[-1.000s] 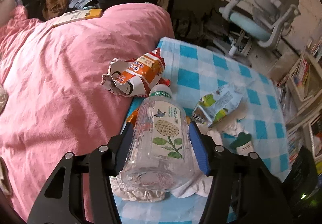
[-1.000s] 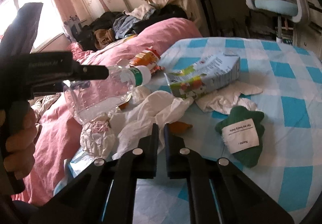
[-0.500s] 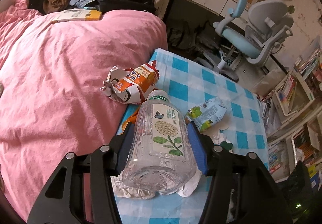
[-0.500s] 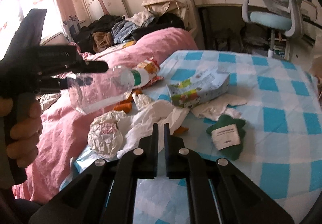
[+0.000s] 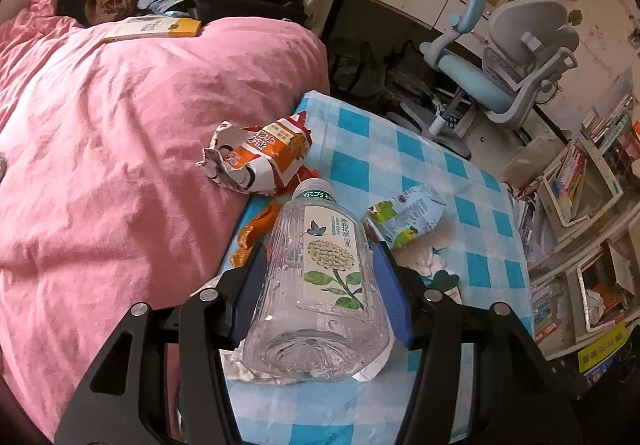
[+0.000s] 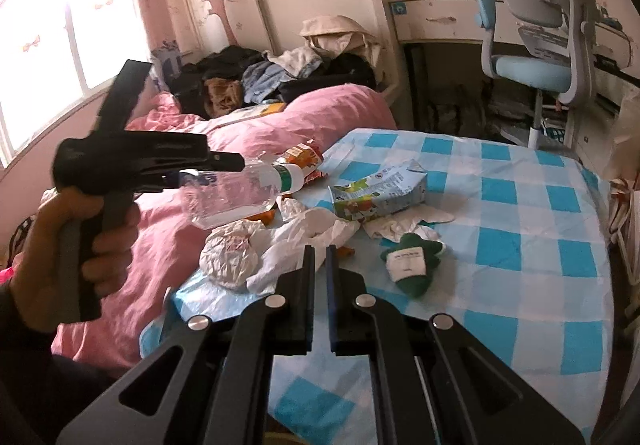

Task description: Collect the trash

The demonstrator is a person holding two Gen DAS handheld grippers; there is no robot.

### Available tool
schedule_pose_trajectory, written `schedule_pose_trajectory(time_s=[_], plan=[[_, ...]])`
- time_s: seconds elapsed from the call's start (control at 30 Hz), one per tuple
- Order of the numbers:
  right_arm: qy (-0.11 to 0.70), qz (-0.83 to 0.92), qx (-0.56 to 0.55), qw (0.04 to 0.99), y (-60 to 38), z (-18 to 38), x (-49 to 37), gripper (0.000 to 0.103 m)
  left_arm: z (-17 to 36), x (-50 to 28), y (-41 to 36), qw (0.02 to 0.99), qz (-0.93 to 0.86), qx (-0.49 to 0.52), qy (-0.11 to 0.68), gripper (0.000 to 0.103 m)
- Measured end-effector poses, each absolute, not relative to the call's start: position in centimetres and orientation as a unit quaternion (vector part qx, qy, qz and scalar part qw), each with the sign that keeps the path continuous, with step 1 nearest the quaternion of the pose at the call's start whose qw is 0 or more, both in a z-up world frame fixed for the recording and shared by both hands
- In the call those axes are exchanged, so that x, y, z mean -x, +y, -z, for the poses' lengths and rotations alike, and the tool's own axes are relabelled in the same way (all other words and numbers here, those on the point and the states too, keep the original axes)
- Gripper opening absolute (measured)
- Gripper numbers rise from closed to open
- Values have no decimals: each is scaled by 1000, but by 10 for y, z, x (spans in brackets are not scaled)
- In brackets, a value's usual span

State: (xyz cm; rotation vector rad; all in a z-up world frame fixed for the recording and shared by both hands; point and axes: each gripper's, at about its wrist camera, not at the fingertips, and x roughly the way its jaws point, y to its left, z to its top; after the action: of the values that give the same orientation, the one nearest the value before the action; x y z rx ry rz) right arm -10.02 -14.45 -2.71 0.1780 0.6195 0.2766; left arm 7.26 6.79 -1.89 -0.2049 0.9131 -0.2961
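Clear bottle (image 5: 320,285) clamped, left claw (image 5: 320,285) tilted down | right claw (image 6: 319,277) closed, empty

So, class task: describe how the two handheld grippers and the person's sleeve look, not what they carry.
Both grippers are black, with angular arms with cut-out slots and round silver rivets. The left gripper has blue pads inside its jaws; from the side it shows a pistol-style handle that looks grey, and an upright black fin. The right gripper has narrow flat black fingers. The sleeve is dark.

The left gripper (image 5: 320,285) clamps a clear plastic bottle (image 5: 320,281) (hand (image 6: 80,233) on its grip); the right gripper (image 6: 319,277) sits closed, empty.
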Motion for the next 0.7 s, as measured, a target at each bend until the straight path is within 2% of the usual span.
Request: schedule_pose_trajectory(time_s=[0.27, 0.37, 0.4, 0.43, 0.5, 0.63, 0.7], plan=[[286, -169, -116, 936, -162, 28, 120, 6, 18, -51, 67, 882, 156, 114, 429, 52], [304, -185, -116, 927, -159, 34, 117, 6, 18, -45, 74, 885, 148, 126, 424, 52], [316, -187, -119, 923, -156, 39, 109, 14, 19, -43, 77, 886, 140, 130, 423, 52], [325, -190, -129, 918, -154, 43, 103, 38, 19, -41, 80, 886, 135, 134, 422, 52], [341, -189, -164, 906, -151, 56, 87, 77, 21, -36, 86, 886, 127, 146, 421, 52], [368, -189, -184, 892, -131, 76, 42, 75, 19, -29, 93, 889, 118, 153, 415, 52], [382, -184, -189, 886, -122, 88, 22, 70, 18, -30, 93, 892, 116, 148, 412, 52]])
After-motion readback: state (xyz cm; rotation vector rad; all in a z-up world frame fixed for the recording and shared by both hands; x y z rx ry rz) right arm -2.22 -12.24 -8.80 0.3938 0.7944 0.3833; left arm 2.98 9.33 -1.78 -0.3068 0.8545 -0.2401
